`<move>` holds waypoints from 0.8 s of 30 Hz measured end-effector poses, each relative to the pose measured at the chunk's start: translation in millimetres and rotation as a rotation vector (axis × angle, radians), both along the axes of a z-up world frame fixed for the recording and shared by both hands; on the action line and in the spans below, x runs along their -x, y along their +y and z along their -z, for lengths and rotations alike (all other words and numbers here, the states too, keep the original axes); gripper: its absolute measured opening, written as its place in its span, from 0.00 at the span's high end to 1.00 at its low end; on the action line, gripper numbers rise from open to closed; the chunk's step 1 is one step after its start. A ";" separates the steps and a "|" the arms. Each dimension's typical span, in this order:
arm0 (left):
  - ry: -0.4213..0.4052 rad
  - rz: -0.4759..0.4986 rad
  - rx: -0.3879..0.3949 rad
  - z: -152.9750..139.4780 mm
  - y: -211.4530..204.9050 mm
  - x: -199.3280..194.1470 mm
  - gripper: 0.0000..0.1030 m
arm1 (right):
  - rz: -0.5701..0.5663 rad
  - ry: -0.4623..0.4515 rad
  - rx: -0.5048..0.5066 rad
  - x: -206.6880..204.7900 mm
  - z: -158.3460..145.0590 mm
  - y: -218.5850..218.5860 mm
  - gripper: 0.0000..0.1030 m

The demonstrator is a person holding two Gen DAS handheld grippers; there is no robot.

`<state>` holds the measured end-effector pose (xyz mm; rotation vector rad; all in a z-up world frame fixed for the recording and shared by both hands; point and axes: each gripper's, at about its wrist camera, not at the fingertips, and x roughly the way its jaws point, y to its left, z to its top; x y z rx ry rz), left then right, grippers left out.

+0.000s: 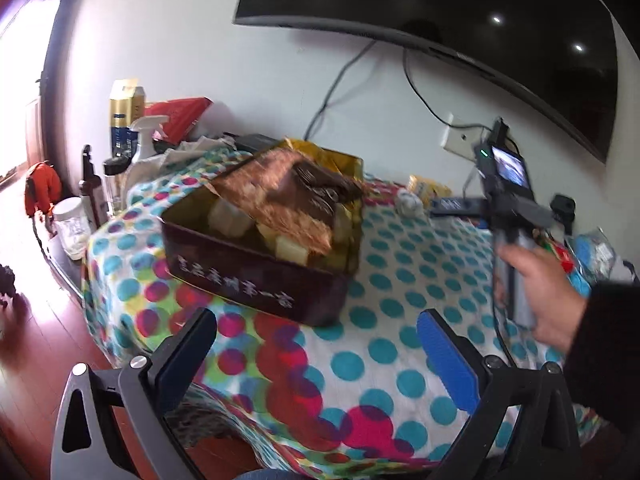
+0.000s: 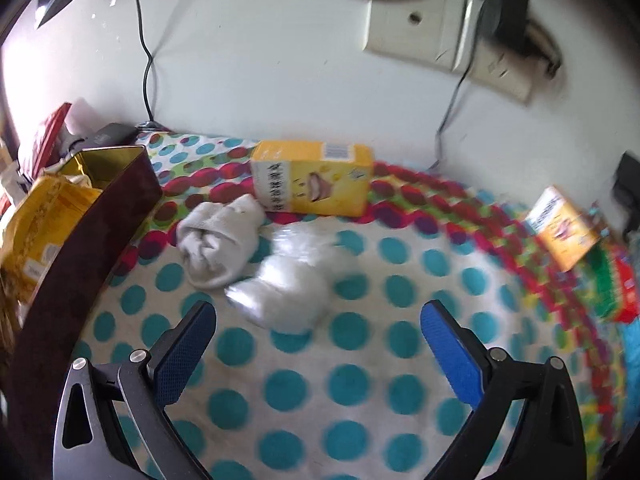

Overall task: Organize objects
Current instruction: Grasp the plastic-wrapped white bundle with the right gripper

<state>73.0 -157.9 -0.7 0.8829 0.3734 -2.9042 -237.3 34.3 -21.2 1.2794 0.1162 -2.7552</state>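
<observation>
- The left gripper (image 1: 316, 344) hangs spread and empty over the near edge of the dotted cloth (image 1: 380, 288), short of the tin (image 1: 256, 264).
- The right gripper (image 2: 318, 336) is likewise spread, holding nothing, with the white bag (image 2: 296, 284) just beyond its tips.
- The tin already holds packets and pale blocks, so some sorting looks done.
- Loose items remain: a sock (image 2: 220, 240) touching the bag, a yellow box (image 2: 316, 180) at the far side, and a second box (image 2: 564, 228) far right.
- Judged from this, the job is partway through; the bag seems the likely next pick.
</observation>
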 end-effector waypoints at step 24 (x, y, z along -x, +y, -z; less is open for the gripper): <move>-0.094 -0.002 0.002 13.9 6.2 4.2 0.00 | 0.039 0.006 0.116 -46.5 5.2 35.5 0.71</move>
